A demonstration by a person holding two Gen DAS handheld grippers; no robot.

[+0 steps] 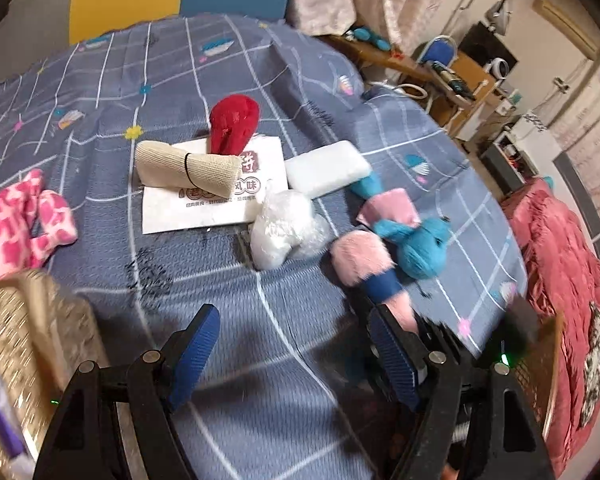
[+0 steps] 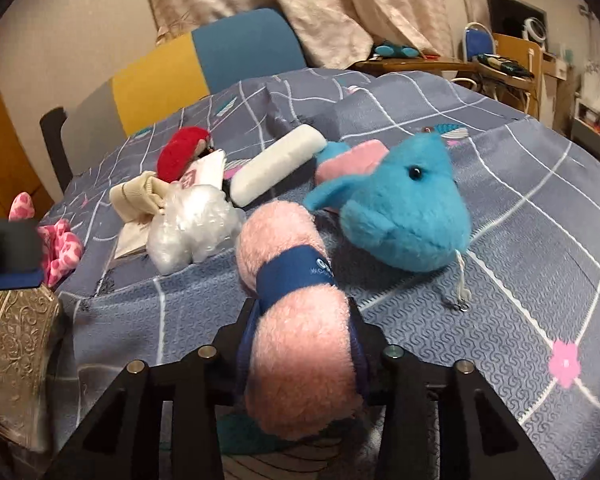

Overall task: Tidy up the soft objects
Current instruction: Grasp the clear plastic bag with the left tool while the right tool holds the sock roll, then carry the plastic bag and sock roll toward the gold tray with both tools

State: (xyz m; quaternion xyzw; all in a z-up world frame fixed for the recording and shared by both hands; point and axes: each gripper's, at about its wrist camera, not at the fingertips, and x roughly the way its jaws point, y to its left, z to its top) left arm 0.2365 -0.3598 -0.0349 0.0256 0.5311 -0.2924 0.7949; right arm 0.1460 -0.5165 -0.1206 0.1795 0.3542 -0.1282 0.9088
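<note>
Pinched between the right tongs [image 2: 300,344], the pink fuzzy roll [image 2: 296,320] with a blue band lies on the bed [image 2: 520,240], long axis running away toward the bubble-wrap bundle [image 2: 192,228], blue plush [image 2: 404,216] beside it, while the left tongs [image 1: 296,356] stand spread and empty.
</note>
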